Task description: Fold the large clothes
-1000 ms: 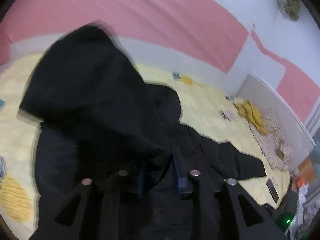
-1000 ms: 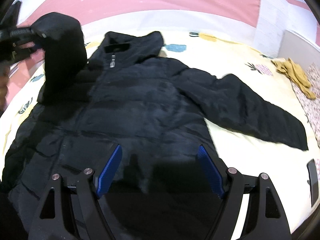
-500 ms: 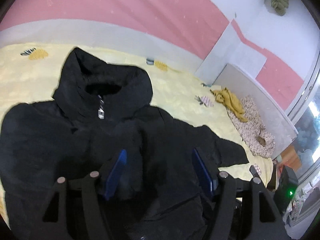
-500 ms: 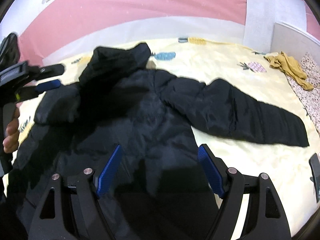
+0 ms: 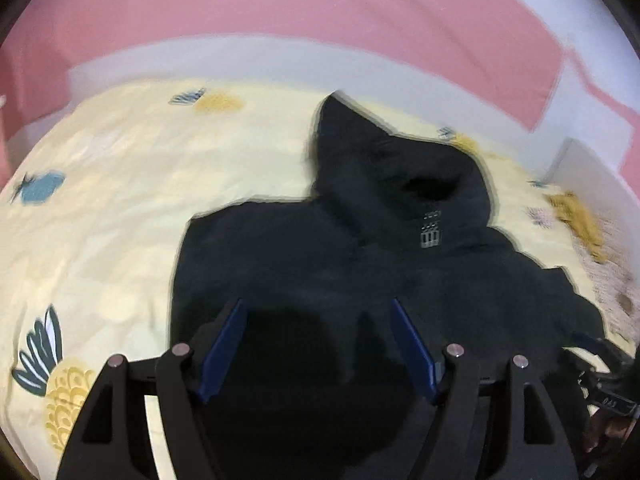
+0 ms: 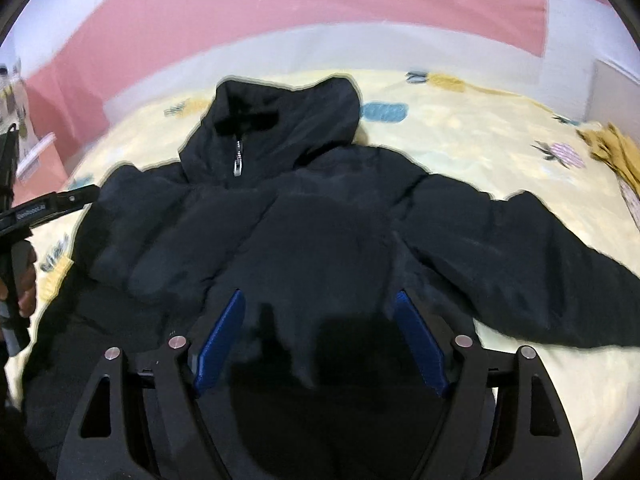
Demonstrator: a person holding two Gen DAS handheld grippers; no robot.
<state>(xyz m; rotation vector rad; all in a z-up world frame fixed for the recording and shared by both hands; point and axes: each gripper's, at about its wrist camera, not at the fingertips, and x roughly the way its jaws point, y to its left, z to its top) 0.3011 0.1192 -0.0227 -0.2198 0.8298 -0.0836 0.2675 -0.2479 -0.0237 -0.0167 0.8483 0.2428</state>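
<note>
A black hooded puffer jacket [image 6: 320, 240] lies front up on the yellow bed sheet [image 6: 480, 140], zip pull [image 6: 238, 160] at the collar. One sleeve is folded in over the chest; the other sleeve [image 6: 560, 272] stretches out to the right. My right gripper [image 6: 320, 332] is open and empty above the jacket's lower body. My left gripper [image 5: 318, 340] is open and empty above the jacket [image 5: 360, 260] on its left side. The left gripper also shows at the left edge of the right wrist view [image 6: 40, 212].
A yellow garment [image 6: 612, 148] lies at the bed's far right, also seen in the left wrist view [image 5: 576, 216]. A pink and white wall [image 6: 280, 12] runs behind the bed. The sheet [image 5: 100, 200] has pineapple prints.
My left gripper carried the left sleeve across, let it go on the chest and opened, then drew back to the left. My right gripper stayed open over the hem.
</note>
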